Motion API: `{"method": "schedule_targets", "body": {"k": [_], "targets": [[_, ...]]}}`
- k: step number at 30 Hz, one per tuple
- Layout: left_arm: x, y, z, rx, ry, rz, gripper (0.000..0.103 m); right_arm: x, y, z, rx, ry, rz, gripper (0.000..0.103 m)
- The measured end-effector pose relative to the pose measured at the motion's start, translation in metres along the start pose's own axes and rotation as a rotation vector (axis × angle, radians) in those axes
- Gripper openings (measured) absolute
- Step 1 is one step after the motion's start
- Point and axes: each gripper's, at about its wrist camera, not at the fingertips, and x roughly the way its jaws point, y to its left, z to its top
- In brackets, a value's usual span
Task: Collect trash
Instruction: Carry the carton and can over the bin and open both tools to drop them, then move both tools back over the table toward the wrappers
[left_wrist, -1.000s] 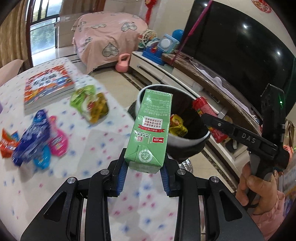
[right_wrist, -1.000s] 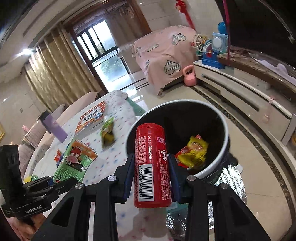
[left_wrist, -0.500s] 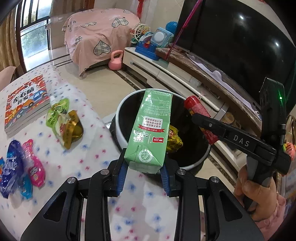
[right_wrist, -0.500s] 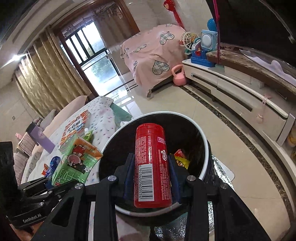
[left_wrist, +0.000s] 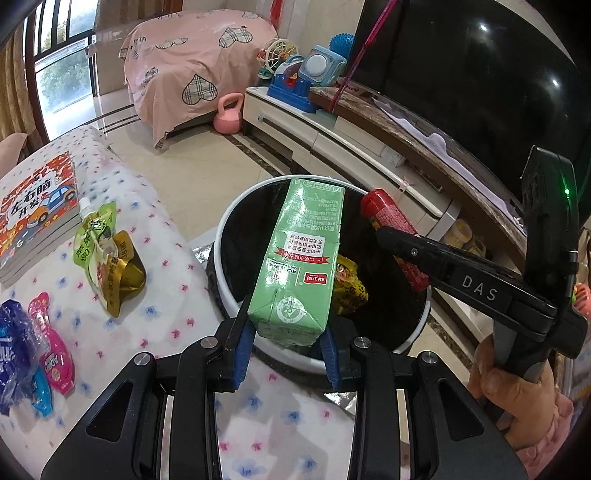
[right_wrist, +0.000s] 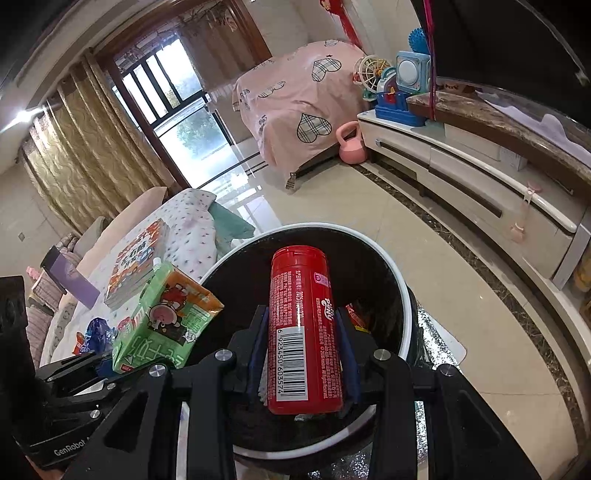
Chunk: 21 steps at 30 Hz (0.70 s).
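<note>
Gripping a green carton (left_wrist: 299, 266) with red label and white print, the left gripper (left_wrist: 286, 354) holds it over the black, white-rimmed bin (left_wrist: 236, 295) ahead. Beside it, the right gripper (right_wrist: 303, 363) clamps a red tube (right_wrist: 301, 328) bearing a barcode, above the same bin.

A glossy paper carton (left_wrist: 299, 269) is catching light; the red plastic tube (right_wrist: 304, 328) is shining smoothly; the bin (left_wrist: 236, 295) is showing a black plastic liner; matt cloth is covering the bench (left_wrist: 155, 317).
</note>
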Motion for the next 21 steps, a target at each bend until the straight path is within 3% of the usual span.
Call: {"method": "schedule_targets", "body": {"k": [3,4,8,10,14,16,21], "targets": [[0.004,0.002,0.001,-0.015,0.013,-0.005,0.034,0.003,-0.001,0.002,-0.004,0.002,-0.014,0.036],[0.005,0.003,0.001,-0.023,0.019,-0.006,0.043,0.004,-0.002,0.003,-0.004,0.003,-0.018,0.038],[-0.004,0.003,-0.004,-0.029,-0.008,-0.007,0.062,0.005,-0.006,0.002,0.011,0.005,-0.006,0.045],[-0.011,0.005,-0.008,-0.035,-0.021,-0.007,0.062,0.002,-0.007,0.0,0.021,-0.008,0.013,0.057],[-0.029,0.019,-0.023,-0.071,-0.041,-0.01,0.066,-0.008,-0.003,-0.006,0.025,-0.026,0.03,0.062],[-0.039,0.028,-0.035,-0.098,-0.05,-0.014,0.066,-0.013,0.003,-0.01,0.023,-0.037,0.045,0.074],[-0.067,0.056,-0.067,-0.16,-0.073,0.014,0.067,-0.029,0.03,-0.027,-0.002,-0.068,0.084,0.088]]}}
